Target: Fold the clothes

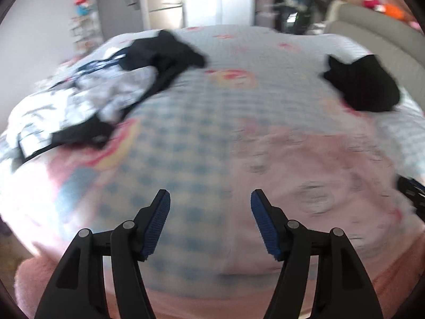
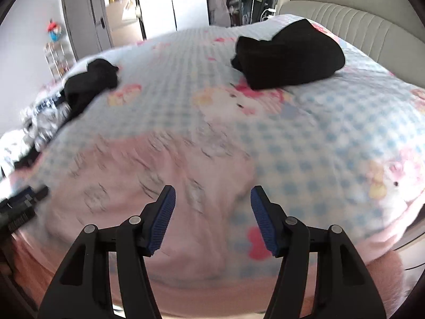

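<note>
Now both tools hang empty above the bed: the left gripper (image 1: 209, 199) has its jaws spread with nothing between them, and the right gripper (image 2: 212, 195) is likewise spread and bare. Just beyond them, at the near edge of the checked bedspread (image 2: 305, 122), lies a pale pink garment (image 2: 148, 175) with dark scribbled marks, flat though blurred. It looks like the piece in hand, judging by where the tools point.

To fold it well, each tool would best pinch one near corner, lift only a little, and carry the edge to the far side evenly so the cloth stays square.

Open room lies in the middle of the bed. A folded black garment (image 2: 289, 55) sits far right near the headboard (image 2: 372, 21); an unsorted heap of clothes (image 1: 87, 98) crowds the far left. The bed's near edge falls away right under the tools.
</note>
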A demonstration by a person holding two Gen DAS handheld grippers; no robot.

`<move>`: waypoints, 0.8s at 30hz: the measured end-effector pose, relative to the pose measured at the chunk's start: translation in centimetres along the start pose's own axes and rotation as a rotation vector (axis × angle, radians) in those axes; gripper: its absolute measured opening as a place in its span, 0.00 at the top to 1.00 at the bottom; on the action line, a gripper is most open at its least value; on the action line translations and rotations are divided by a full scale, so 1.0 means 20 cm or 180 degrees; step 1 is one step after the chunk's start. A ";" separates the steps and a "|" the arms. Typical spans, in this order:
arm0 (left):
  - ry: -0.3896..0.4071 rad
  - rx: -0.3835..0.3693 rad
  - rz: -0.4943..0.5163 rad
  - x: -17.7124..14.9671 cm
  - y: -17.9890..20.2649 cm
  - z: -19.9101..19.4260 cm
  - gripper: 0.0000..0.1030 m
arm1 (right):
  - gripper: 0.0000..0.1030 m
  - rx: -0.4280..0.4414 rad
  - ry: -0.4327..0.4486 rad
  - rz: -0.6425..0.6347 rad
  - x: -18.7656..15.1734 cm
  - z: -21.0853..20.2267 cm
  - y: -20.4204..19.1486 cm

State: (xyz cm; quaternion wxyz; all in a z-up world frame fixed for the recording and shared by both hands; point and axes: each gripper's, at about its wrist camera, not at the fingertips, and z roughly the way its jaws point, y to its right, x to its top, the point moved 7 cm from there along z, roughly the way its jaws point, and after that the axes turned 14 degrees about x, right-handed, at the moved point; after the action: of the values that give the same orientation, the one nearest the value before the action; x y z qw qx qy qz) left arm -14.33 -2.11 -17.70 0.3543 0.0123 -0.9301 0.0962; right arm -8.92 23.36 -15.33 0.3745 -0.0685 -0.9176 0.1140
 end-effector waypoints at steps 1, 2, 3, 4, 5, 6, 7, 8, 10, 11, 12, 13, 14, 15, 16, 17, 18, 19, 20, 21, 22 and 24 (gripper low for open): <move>0.0009 -0.0095 0.0088 0.00 0.06 0.00 0.36 | 0.41 0.0133 -0.0084 -0.0064 0.00 0.05 -0.06; 0.0003 -0.0185 0.0171 -0.01 0.12 0.01 0.36 | 0.42 0.0168 -0.0149 -0.0141 0.00 0.10 -0.09; -0.0009 -0.0223 0.0246 -0.02 0.17 0.03 0.36 | 0.42 0.0192 -0.0212 -0.0219 -0.01 0.14 -0.12; -0.0026 -0.0184 0.0310 -0.03 0.18 0.05 0.36 | 0.43 0.0188 -0.0311 -0.0304 -0.03 0.20 -0.15; -0.0044 -0.0146 0.0374 -0.04 0.20 0.07 0.36 | 0.44 0.0177 -0.0389 -0.0353 -0.06 0.24 -0.17; -0.0062 -0.0108 0.0438 -0.06 0.21 0.09 0.36 | 0.46 0.0148 -0.0437 -0.0393 -0.08 0.27 -0.18; -0.0080 -0.0070 0.0502 -0.07 0.22 0.11 0.36 | 0.49 0.0097 -0.0440 -0.0449 -0.10 0.29 -0.17; -0.0101 -0.0034 0.0530 -0.08 0.22 0.13 0.36 | 0.49 0.0014 -0.0420 -0.0487 -0.11 0.29 -0.14; -0.0166 0.0027 0.0456 -0.09 0.15 0.15 0.36 | 0.50 -0.0137 -0.0415 -0.0452 -0.12 0.27 -0.05; -0.0198 0.0045 0.0395 -0.08 0.11 0.16 0.36 | 0.50 -0.0126 -0.0423 -0.0353 -0.12 0.26 0.00; -0.0226 0.0049 0.0306 -0.08 0.07 0.15 0.36 | 0.50 -0.0075 -0.0414 -0.0245 -0.11 0.25 0.04; -0.0235 0.0060 0.0216 -0.06 0.03 0.15 0.36 | 0.50 -0.0021 -0.0403 -0.0135 -0.10 0.23 0.07; -0.0194 0.0046 0.0113 -0.04 0.00 0.14 0.36 | 0.50 -0.0008 -0.0384 -0.0092 -0.09 0.21 0.09; -0.0117 -0.0046 -0.0012 -0.01 -0.02 0.12 0.36 | 0.50 -0.0035 -0.0337 -0.0096 -0.07 0.19 0.09; -0.0072 -0.0161 -0.0087 0.02 -0.02 0.09 0.36 | 0.50 -0.0066 -0.0288 -0.0105 -0.05 0.18 0.09; -0.0071 -0.0253 -0.0078 0.03 0.02 0.09 0.36 | 0.50 -0.0030 -0.0226 -0.0103 -0.02 0.16 0.08; -0.0070 -0.0345 -0.0070 0.05 0.05 0.08 0.36 | 0.49 0.0091 -0.0225 -0.0096 0.00 0.17 0.05; -0.0075 -0.0417 -0.0032 0.07 0.09 0.07 0.36 | 0.48 0.0221 -0.0230 -0.0088 0.02 0.18 0.02; -0.0088 -0.0460 0.0048 0.07 0.15 0.09 0.36 | 0.48 0.0282 -0.0305 -0.0105 0.02 0.22 0.00; -0.0101 -0.0504 0.0129 0.08 0.20 0.10 0.36 | 0.48 0.0336 -0.0388 -0.0125 0.02 0.25 -0.02; -0.0125 -0.0526 0.0204 0.08 0.25 0.12 0.36 | 0.48 0.0291 -0.0460 -0.0169 0.01 0.29 -0.02; -0.0266 -0.0476 0.0353 0.07 0.30 0.20 0.36 | 0.50 0.0209 -0.0555 -0.0253 -0.01 0.35 -0.02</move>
State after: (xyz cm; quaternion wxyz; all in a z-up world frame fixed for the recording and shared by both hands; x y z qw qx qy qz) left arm -18.52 3.20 -20.71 0.3093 -0.0617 -0.9479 0.0453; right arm -13.80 21.87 -20.20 0.2995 -0.0095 -0.9445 0.1345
